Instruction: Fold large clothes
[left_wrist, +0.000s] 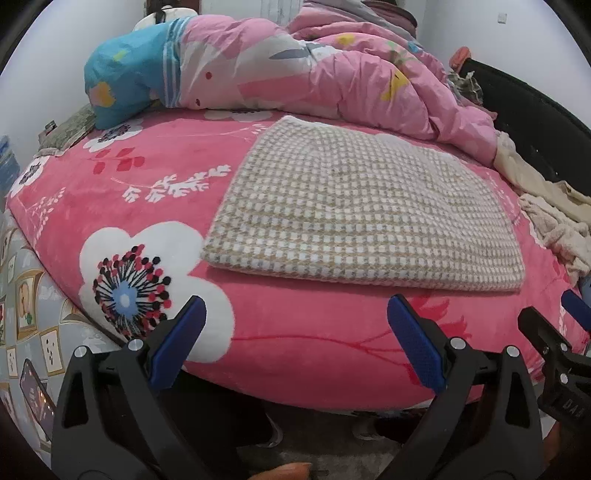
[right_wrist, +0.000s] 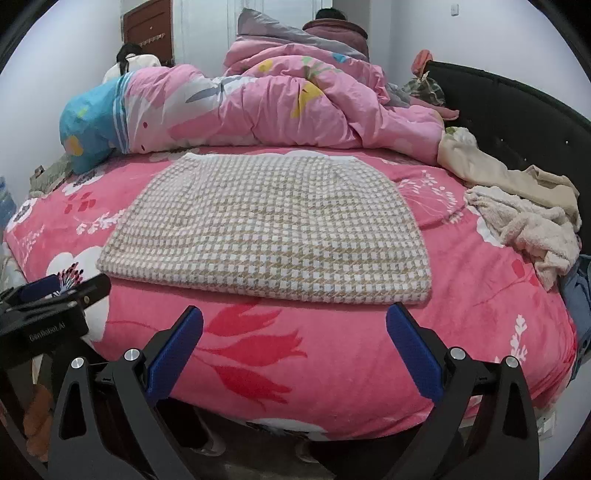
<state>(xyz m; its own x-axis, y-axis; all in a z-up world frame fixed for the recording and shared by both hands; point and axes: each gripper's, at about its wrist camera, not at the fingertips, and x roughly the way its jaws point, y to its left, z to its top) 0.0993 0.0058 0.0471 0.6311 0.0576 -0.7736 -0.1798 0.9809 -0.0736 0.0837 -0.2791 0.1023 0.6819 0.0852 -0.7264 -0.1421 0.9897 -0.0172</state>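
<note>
Tongs (right_wrist: 294, 334) spread, folded garment (right_wrist: 269, 225) beyond.

**Bedroom with a pink bed and pale walls**

A bed (right_wrist: 332, 369) fills most of both views, covered by a pink floral sheet (left_wrist: 295, 350) with large white flowers. A dark padded headboard (right_wrist: 517, 110) runs along its right side. At the far end a rumpled pink quilt (right_wrist: 258, 110) is heaped, with a blue pillow (right_wrist: 88, 125) at its left end. The walls (right_wrist: 55, 74) are plain and pale, evenly lit. A brown wooden door (right_wrist: 147, 33) stands in the far left corner, and a small white switch (right_wrist: 455, 9) sits high on the far wall. Below the bed edge lies a grey floor (left_wrist: 325, 439). Patterned grey fabric (left_wrist: 33, 314) hangs on the bed's left side.
</note>
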